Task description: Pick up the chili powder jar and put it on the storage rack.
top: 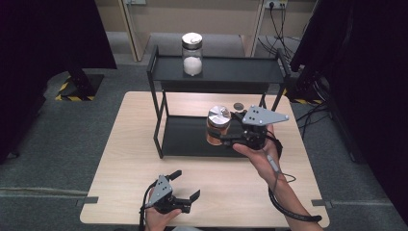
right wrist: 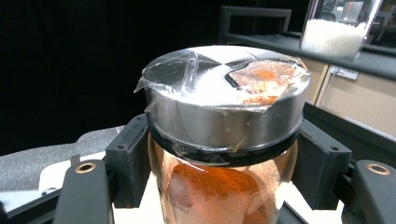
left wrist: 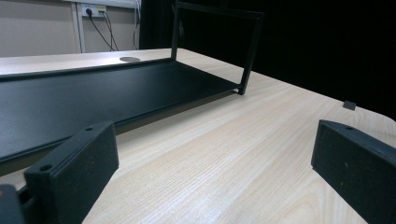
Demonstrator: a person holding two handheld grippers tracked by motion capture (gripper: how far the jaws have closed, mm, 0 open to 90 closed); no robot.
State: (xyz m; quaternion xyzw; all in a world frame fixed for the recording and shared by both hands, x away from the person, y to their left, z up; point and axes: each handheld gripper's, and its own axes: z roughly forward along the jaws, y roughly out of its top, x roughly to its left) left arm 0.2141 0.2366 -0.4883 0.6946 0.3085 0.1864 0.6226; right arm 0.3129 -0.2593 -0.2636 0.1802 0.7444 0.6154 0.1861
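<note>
wooden table [top: 130, 159] carries black rack [top: 159, 72]. right gripper view shows orange powder in jar [right wrist: 224, 140], taped lid. right gripper [top: 222, 137] clamps jar above rack's lower shelf, right end. left gripper [top: 185, 185] wide, near table's front edge.

You have two jars: one with orange powder [top: 217, 126], one with white grains [top: 192, 54]. You have two tools: left [top: 184, 185], right [top: 226, 131]. One black shelf rack [top: 219, 72] stands on one desk [top: 125, 159].
</note>
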